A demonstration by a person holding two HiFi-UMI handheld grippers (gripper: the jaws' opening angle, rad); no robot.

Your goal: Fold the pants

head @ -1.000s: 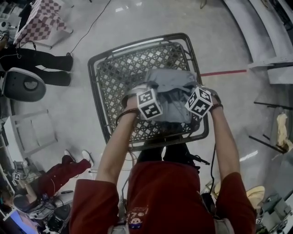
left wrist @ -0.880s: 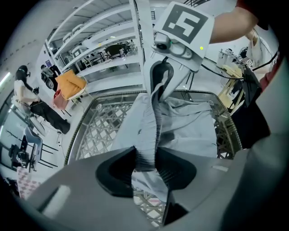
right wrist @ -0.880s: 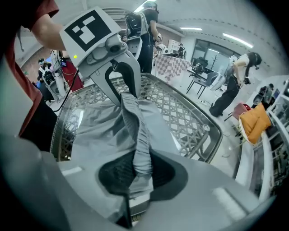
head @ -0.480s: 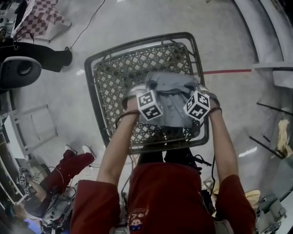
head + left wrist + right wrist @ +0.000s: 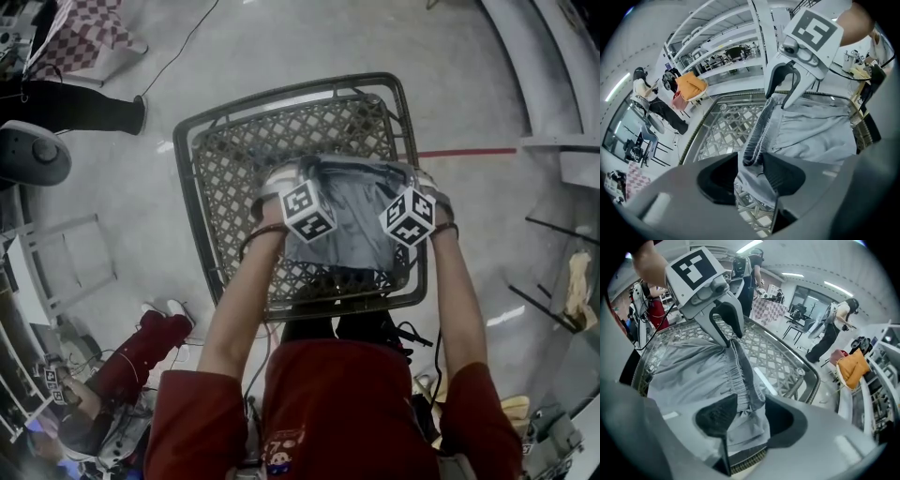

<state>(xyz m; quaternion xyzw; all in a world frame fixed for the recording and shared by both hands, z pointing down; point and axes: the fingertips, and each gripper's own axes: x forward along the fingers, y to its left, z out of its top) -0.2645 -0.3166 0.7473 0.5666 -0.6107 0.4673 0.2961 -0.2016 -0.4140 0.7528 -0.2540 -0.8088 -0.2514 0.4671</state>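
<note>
Grey pants (image 5: 352, 211) lie spread on the mesh bottom of a metal basket cart (image 5: 230, 155), waistband along the near edge. My left gripper (image 5: 750, 171) stands at the waistband's left end and my right gripper (image 5: 751, 416) at its right end. Both sets of jaws have just been opening. The gathered waistband (image 5: 757, 136) still runs between each pair of pads, loose, with a gap showing beside it. In the left gripper view the right gripper (image 5: 787, 91) shows across the pants (image 5: 815, 131). The right gripper view shows the left gripper (image 5: 726, 336) beyond the pants (image 5: 689, 366).
The cart's raised rim (image 5: 394, 103) surrounds the pants. A person in dark trousers (image 5: 75, 103) stands at the upper left by a round chair (image 5: 33, 155). Another person in red trousers (image 5: 141, 347) sits at the lower left. A red line (image 5: 464, 152) crosses the floor to the right.
Both hands have sunk toward the cart's mesh with the pants. The pants now lie flatter and wider. The grip on the waistband has loosened at both ends.
</note>
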